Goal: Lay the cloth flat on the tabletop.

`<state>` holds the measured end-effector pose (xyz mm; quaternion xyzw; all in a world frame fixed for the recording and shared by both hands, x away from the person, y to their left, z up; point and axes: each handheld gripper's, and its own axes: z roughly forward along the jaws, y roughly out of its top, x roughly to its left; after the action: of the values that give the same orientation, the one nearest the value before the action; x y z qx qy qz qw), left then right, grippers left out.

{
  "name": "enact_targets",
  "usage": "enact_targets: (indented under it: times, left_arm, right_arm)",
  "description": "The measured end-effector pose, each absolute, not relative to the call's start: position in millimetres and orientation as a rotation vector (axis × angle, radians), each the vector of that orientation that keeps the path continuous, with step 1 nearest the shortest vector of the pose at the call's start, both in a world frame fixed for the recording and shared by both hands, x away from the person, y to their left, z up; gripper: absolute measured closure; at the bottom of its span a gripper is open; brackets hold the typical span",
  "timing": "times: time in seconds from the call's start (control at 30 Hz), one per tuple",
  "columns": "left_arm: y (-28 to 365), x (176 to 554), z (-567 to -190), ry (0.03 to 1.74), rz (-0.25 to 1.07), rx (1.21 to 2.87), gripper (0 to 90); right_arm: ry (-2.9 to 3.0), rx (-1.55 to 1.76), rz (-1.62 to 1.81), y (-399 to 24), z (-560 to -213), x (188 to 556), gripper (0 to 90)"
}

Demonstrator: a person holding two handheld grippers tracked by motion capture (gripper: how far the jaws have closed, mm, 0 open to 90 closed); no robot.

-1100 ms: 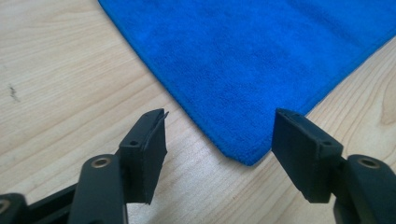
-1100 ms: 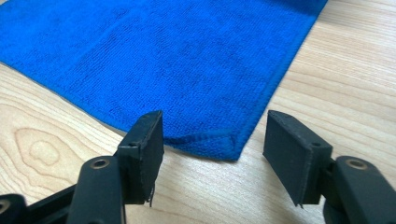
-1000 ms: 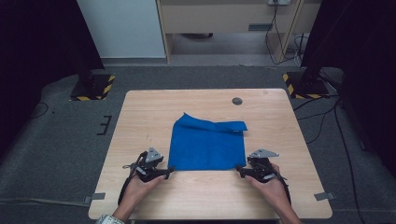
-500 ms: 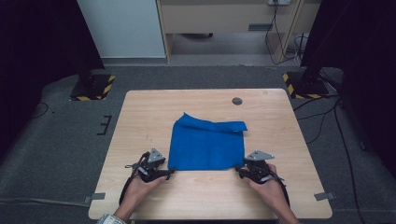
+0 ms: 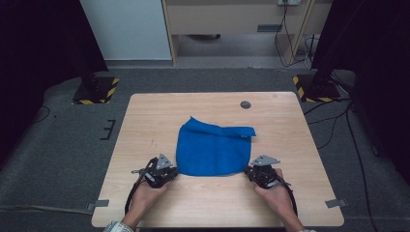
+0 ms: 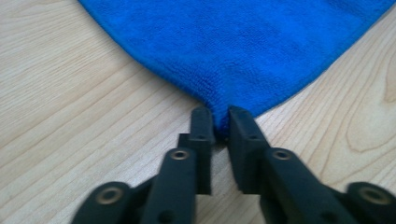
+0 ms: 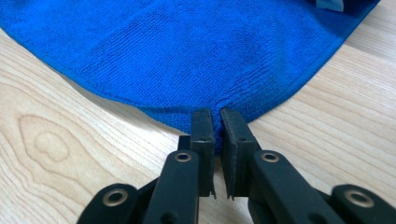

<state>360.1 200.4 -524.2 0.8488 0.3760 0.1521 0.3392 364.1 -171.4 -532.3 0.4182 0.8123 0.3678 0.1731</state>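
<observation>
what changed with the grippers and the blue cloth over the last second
Both grippers have just closed their jaws on the blue cloth: the left gripper now pinches its near left corner and the right gripper its near right corner. Neither hand visibly shifted. The cloth stayed where it lay on the table, far edge still folded over, and the small dark disc near the far edge did not move.

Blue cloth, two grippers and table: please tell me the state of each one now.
Blue cloth: lying on the table, far edge folded over, both near corners pinched.
Left gripper: jaws have just been closing, now shut on the cloth's near left corner.
Right gripper: jaws have just been closing, now shut on the near right corner.
Wooden table: bears the cloth; a small round dark disc sits near its far edge.
</observation>
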Motion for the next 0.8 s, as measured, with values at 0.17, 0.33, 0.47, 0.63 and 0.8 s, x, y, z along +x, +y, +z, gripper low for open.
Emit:
enact_targets:
  times: [0.17,0.33,0.47,0.63,0.8]
  left_arm:
    - [196.0,356.3,-521.6,0.956,0.379,2.228,87.9]
    - [197.0,338.7,-511.8,0.909,0.322,2.229,88.0]
    - [194.6,329.0,-510.6,0.889,0.269,2.234,88.0]
    - [184.2,313.6,-511.7,0.829,0.253,2.293,87.9]
    - [188.9,303.2,-510.1,0.827,0.232,2.293,88.0]
  right_arm:
    - [2.316,1.188,1.063,-171.0,-527.5,362.5,85.8]
    - [2.318,1.189,1.075,-182.8,-518.2,349.7,85.8]
    - [2.338,1.192,1.063,-191.0,-516.6,336.3,85.8]
    - [2.365,1.196,1.044,-197.6,-513.2,321.3,85.8]
    - [2.400,1.177,1.043,-199.9,-510.4,307.6,85.1]
